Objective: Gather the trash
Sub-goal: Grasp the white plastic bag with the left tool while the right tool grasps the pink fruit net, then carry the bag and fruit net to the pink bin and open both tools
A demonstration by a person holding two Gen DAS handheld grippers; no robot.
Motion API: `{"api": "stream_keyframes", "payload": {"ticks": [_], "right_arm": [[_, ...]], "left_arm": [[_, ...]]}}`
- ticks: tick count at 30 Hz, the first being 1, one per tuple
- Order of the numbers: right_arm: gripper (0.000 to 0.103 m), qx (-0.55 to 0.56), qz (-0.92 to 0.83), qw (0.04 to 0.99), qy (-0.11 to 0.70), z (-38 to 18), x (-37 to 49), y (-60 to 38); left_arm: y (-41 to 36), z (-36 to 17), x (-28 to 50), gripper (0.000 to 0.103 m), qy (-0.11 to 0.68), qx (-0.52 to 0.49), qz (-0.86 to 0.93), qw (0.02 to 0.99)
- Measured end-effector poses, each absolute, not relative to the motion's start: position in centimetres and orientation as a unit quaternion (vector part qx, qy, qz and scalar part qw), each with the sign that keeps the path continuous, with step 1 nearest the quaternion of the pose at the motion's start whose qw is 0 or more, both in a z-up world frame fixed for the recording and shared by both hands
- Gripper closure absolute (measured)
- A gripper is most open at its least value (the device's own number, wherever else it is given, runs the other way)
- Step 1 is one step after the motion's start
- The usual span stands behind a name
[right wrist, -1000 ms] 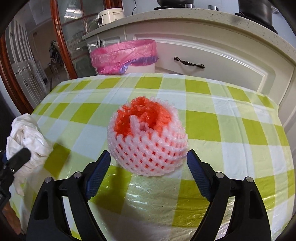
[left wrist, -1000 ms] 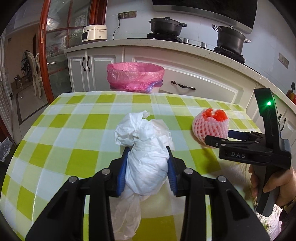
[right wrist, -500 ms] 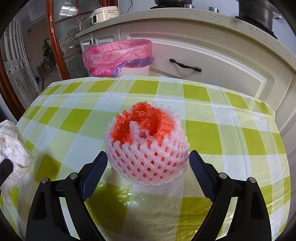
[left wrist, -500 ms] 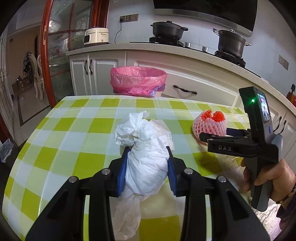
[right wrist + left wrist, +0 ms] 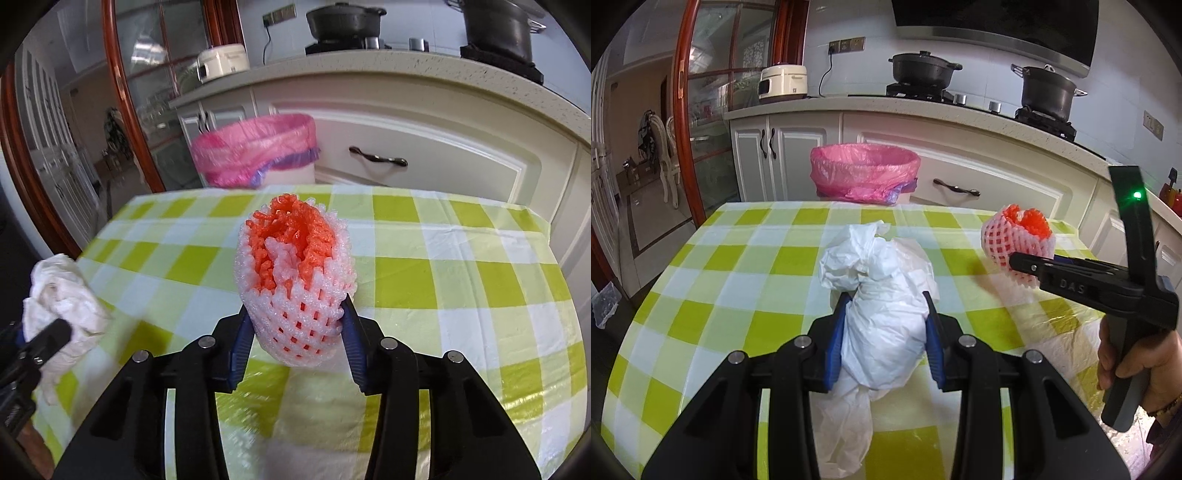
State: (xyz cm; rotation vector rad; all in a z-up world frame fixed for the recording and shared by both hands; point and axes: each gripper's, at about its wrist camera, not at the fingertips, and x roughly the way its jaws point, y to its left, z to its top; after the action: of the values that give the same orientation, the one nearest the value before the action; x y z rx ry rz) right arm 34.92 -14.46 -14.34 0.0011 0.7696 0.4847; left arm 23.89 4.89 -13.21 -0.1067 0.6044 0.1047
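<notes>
Right gripper point(image 5: 297, 332) jaws newly clamped on foam net point(image 5: 295, 273); left gripper point(image 5: 885, 328) jaws pinching white bag point(image 5: 882, 295)

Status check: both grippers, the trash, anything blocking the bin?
Left gripper shut on white plastic bag. Right gripper shut on foam fruit net. Pink-lined bin beyond table edge, path open.

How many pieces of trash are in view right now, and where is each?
2. The white plastic bag is clamped in the left tool; the foam fruit net is clamped in the right tool. More could sit hidden inside the pink-lined bin.
</notes>
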Motion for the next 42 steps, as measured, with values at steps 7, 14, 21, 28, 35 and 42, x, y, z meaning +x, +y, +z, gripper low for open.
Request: {"api": "stream_keyframes", "payload": {"ticks": [7,14,21,28,35,42], "right_arm": [[0.060,0.019,0.241,0.906,0.347,-11.7,31.8,-15.9],[0.060,0.020,0.251,0.914,0.319,-9.1,28.4,-16.8],[0.060,0.020,0.271,0.919,0.284,-5.9,25.9,-16.8],[0.060,0.017,0.289,0.924,0.250,-3.1,24.9,-15.8],[0.060,0.013,0.296,0.927,0.229,-0.8,26.0,-14.6],[0.059,0.003,0.304,0.927,0.219,0.7,29.1,-13.0]], "left_arm": [[4.1,-10.8,22.4,0.067,0.273,-0.046,0.047,0.960],[3.4,-8.8,20.8,0.067,0.254,-0.043,0.039,0.966],[3.5,-6.3,19.5,0.067,0.228,-0.050,0.032,0.972],[3.6,-3.4,18.6,0.067,0.199,-0.049,0.024,0.979],[4.8,-0.9,20.0,0.067,0.178,-0.045,0.022,0.983],[6.2,0.6,23.4,0.067,0.175,-0.039,0.015,0.984]]}}
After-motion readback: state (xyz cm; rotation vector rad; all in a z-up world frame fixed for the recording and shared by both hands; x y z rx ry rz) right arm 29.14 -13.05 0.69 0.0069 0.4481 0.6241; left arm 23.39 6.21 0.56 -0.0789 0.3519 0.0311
